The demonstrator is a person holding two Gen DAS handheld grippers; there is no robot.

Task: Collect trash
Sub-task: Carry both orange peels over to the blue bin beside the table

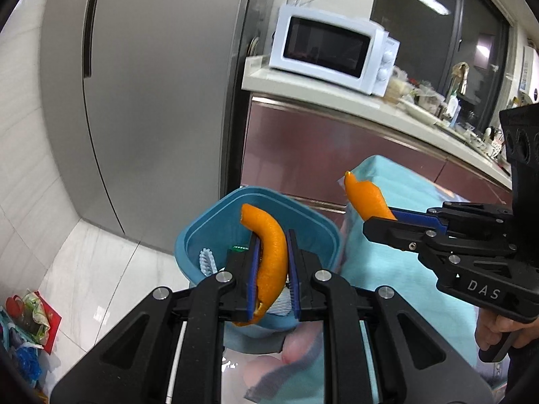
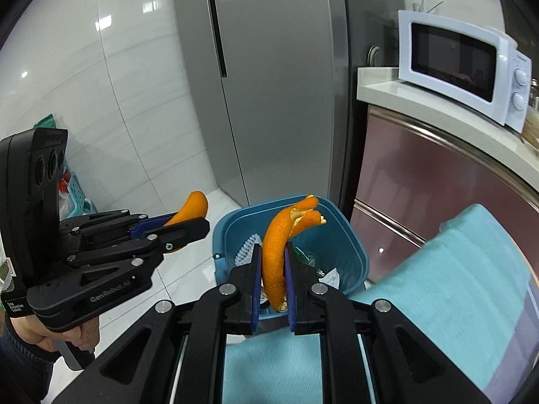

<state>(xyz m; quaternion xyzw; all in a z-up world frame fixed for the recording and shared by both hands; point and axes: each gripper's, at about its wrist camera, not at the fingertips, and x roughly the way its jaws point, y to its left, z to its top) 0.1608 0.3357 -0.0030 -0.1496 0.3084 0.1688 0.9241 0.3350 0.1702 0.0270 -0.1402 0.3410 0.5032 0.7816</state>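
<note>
A white microwave (image 1: 331,50) sits on the counter (image 1: 337,96) beside a grey refrigerator (image 1: 151,101).

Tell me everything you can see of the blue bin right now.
The blue bin is a plastic-looking, squarish tub with rounded corners and a rolled rim, standing open on the pale floor against the teal-covered surface. Inside lie a white ribbed foam piece, a green wrapper and white scraps. Both peel-holding grippers are in front of it; neither visibly touches it.

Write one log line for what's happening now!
left hand-held gripper: shut on curled orange peel | right hand-held gripper: shut on split orange peel | blue plastic bin: ahead
</note>
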